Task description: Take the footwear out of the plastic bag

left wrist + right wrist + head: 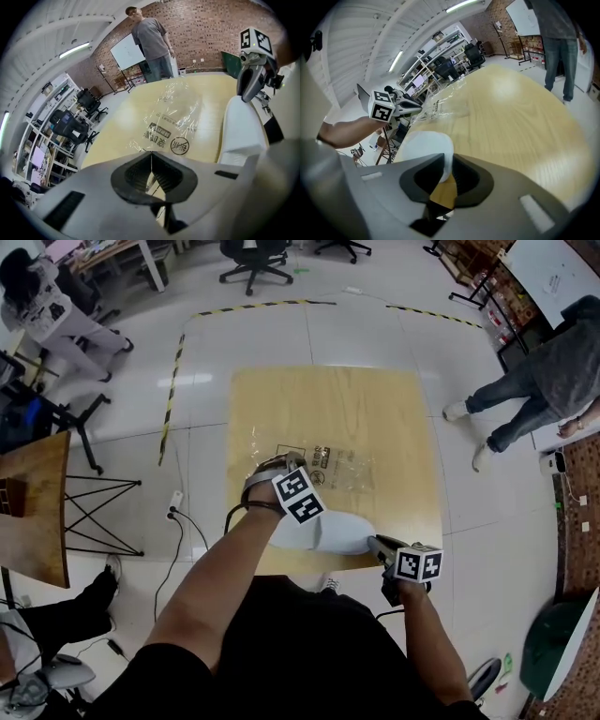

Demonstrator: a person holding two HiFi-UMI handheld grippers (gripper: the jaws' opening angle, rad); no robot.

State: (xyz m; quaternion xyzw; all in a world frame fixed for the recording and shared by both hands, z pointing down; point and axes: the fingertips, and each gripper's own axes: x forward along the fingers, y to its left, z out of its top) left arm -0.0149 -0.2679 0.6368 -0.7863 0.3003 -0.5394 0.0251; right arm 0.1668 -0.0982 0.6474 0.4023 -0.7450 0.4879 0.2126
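Pale glossy floor tiles (309,334) surround a square light wooden table (375,409). A strip of yellow-and-black tape (171,390) runs along the floor off the table's left side.

On the middle of the table lies a clear crinkled plastic bag (342,468) with dark print, and the table's wood shows through the film. A white, smooth piece of footwear (328,532) rests at the table's near edge, outside the bag. Whether the two touch cannot be told.

The left hand-held gripper (151,157) hangs over the table's near half. Its jaws are pressed together on the bag's near corner, where the film rises a little off the table. The right hand-held gripper (446,164) reaches over the table's near edge, toward its right corner. Its jaws are clamped on the rim of the footwear, whose white edge fills the gap between the pads.

Off the table's right side stands a person (553,371) in a grey top and jeans. Beyond the table's far edge is a black wheeled office chair (253,259). The left gripper view also shows a red brick wall (211,33) and a whiteboard (127,51) past the table.
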